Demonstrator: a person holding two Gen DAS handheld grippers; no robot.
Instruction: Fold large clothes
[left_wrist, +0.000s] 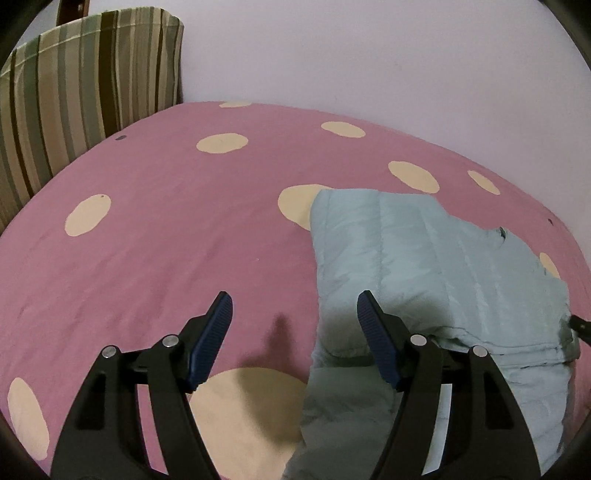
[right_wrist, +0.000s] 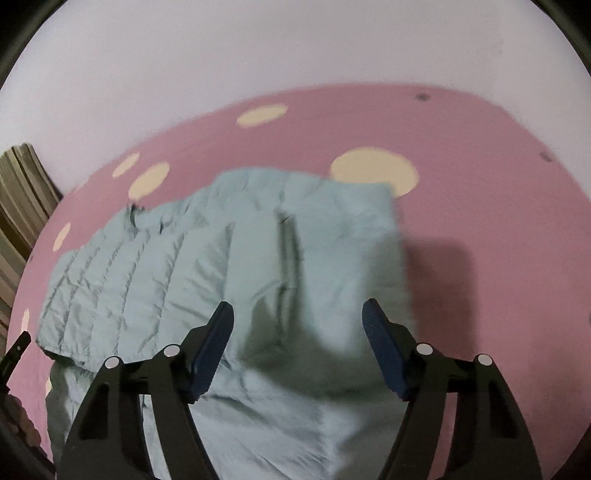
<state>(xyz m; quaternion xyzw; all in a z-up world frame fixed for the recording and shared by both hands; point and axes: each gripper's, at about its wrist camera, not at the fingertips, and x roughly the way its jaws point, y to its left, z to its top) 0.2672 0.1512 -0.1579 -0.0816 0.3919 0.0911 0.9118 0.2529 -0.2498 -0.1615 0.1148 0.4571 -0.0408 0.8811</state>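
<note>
A pale blue quilted jacket (left_wrist: 436, 266) lies partly folded on a pink bed sheet with cream dots (left_wrist: 166, 206). My left gripper (left_wrist: 294, 306) is open and empty, held above the jacket's left edge, its right finger over the fabric. The tip of the other gripper shows at the right edge (left_wrist: 580, 325). In the right wrist view the jacket (right_wrist: 258, 266) fills the middle, with a folded panel on top. My right gripper (right_wrist: 298, 314) is open and empty, just above the jacket's near part.
A striped green and brown cushion (left_wrist: 74, 96) stands at the head of the bed on the left, also at the left edge of the right wrist view (right_wrist: 18, 206). A pale wall (left_wrist: 369, 55) runs behind the bed.
</note>
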